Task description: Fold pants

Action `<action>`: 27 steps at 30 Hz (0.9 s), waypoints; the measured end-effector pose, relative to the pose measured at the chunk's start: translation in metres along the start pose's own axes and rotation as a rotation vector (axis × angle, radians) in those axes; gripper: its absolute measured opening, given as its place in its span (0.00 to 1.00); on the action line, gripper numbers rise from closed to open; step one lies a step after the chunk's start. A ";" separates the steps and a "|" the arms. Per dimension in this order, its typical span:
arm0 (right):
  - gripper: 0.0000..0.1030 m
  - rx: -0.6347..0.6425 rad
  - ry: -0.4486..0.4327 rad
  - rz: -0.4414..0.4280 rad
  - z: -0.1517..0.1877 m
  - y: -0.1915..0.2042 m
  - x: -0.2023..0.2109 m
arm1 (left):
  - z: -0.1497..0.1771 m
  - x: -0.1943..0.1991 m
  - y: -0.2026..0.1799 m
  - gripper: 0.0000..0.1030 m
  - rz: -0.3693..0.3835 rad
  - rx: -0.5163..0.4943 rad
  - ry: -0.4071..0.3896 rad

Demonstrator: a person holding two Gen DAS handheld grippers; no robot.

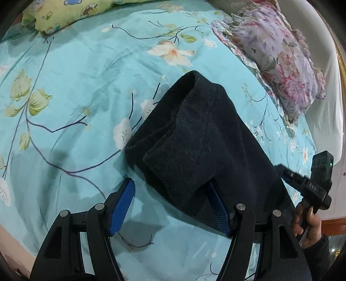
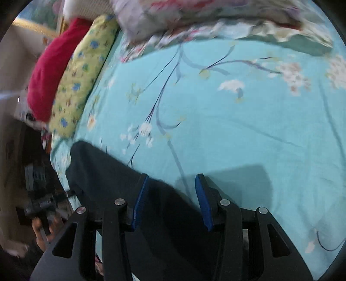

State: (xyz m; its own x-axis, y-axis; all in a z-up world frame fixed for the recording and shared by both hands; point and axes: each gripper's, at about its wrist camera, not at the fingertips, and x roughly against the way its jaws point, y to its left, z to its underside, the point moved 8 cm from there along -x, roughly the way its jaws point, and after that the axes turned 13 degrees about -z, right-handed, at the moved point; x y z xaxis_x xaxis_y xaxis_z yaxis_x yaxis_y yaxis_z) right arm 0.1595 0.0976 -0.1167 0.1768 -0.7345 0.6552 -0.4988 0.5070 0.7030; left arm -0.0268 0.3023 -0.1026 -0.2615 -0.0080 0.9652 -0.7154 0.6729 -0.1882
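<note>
Dark navy fleece pants point(image 1: 194, 138), folded into a thick bundle, lying on a turquoise bedsheet printed with branches and white blossoms point(image 1: 82, 71), filling the centre of the left wrist view and running off toward 5 o'clock. Left gripper point(image 1: 170, 207) with jaws spread wide, pressing on nothing: left blue ribbed pad point(image 1: 121, 205) over bare sheet at 7 o'clock of the bundle, right blue pad tucked under the overhanging edge of the fabric. Whether that pad touches the cloth, impossible to tell. At 4 o'clock, a hand point(image 1: 307, 220) around the black handle of the other tool. Purple and pink floral pillow point(image 1: 279, 56) at 2 o'clock, yellow-green cartoon-print pillow point(image 1: 73, 13) at 11 o'clock.

Right wrist view blurred. Right gripper point(image 2: 172, 201) parted, nothing clamped: left pad over the dark pants point(image 2: 103, 173), which spread from 9 o'clock down beneath the tool, right pad over turquoise sheet just beyond the fabric's edge. Red cushion point(image 2: 52, 69) beside the yellow-green pillow at 10 o'clock; a hand point(image 2: 43, 229) on a black handle at 8 o'clock.
</note>
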 end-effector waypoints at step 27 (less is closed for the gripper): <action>0.14 0.334 -0.087 0.398 -0.017 0.032 -0.018 | -0.051 0.022 -0.040 0.20 0.011 -0.259 -0.249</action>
State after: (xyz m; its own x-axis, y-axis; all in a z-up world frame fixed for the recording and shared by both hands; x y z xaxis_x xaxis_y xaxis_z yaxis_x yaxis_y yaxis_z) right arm 0.1553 0.1345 -0.1011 -0.1454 -0.5567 0.8179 -0.7591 0.5930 0.2687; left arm 0.0294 0.3133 -0.0649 -0.4407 -0.1584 0.8836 -0.5324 0.8386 -0.1152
